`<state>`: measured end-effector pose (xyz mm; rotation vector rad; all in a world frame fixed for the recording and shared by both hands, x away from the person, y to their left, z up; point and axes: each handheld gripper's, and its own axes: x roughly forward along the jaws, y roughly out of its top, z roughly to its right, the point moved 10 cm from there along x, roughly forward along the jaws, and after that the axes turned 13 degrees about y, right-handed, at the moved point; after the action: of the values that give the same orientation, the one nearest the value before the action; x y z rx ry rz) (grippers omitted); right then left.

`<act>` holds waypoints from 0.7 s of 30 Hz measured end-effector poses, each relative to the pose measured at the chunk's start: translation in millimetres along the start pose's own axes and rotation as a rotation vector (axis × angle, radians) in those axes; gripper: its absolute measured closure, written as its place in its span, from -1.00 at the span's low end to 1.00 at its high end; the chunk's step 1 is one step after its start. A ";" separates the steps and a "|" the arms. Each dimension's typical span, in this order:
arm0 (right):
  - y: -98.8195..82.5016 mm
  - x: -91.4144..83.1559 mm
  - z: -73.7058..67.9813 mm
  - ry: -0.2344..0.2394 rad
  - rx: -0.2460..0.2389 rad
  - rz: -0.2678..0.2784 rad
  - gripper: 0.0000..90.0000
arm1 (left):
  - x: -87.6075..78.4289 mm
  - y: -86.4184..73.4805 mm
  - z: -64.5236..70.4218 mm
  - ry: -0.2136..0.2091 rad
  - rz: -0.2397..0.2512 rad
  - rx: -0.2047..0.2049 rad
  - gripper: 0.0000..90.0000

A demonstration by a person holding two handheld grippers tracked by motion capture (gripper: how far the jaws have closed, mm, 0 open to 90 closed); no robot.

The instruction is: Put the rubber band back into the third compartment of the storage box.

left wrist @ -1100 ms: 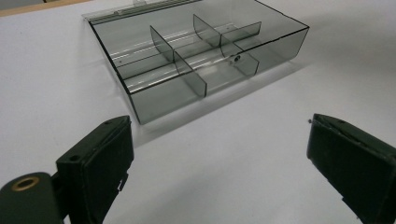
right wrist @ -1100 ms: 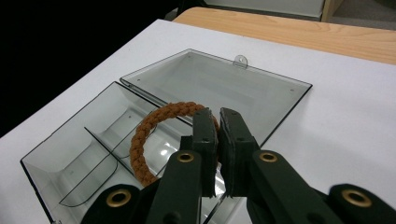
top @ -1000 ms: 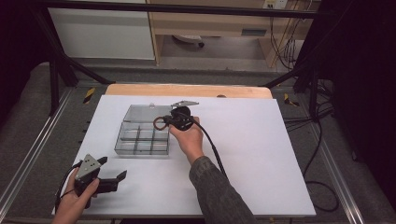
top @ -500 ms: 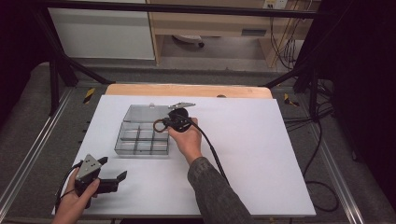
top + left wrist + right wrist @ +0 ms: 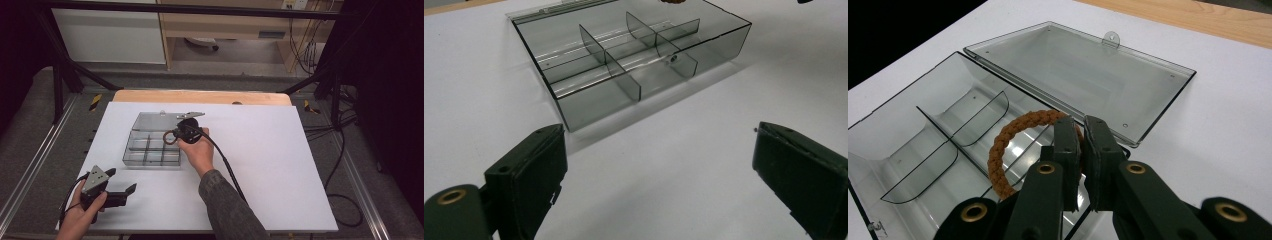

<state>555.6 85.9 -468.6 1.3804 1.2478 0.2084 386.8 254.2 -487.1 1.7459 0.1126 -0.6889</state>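
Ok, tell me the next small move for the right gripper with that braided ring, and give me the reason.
Probably lower it a little and open the jaws. The right gripper is shut on the brown braided ring, which hangs above an empty compartment of the clear divided box; its lid lies open flat behind. The left gripper rests open at the near edge, well clear.

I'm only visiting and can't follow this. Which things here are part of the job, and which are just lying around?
Seems part of the job:
- braided brown ring, clamped in the right hand-held gripper
- clear divided box, its lid lying open
- left hand-held gripper, open, waiting near the box

Just around:
- white table cover
- loose cables beside the table
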 end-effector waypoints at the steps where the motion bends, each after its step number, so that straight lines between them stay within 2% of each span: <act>1: -0.1 0.3 0.0 -0.001 -0.001 -0.001 0.89 | 0.0 0.0 0.1 -0.001 0.000 0.001 -0.83; 21: -5.3 4.3 0.1 -0.013 -0.019 -0.024 0.88 | -0.1 -0.4 0.8 -0.004 -0.002 0.006 -0.83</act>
<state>554.6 87.5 -475.1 1.3474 1.2479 0.1934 386.3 253.6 -487.6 1.7501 0.1096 -0.6946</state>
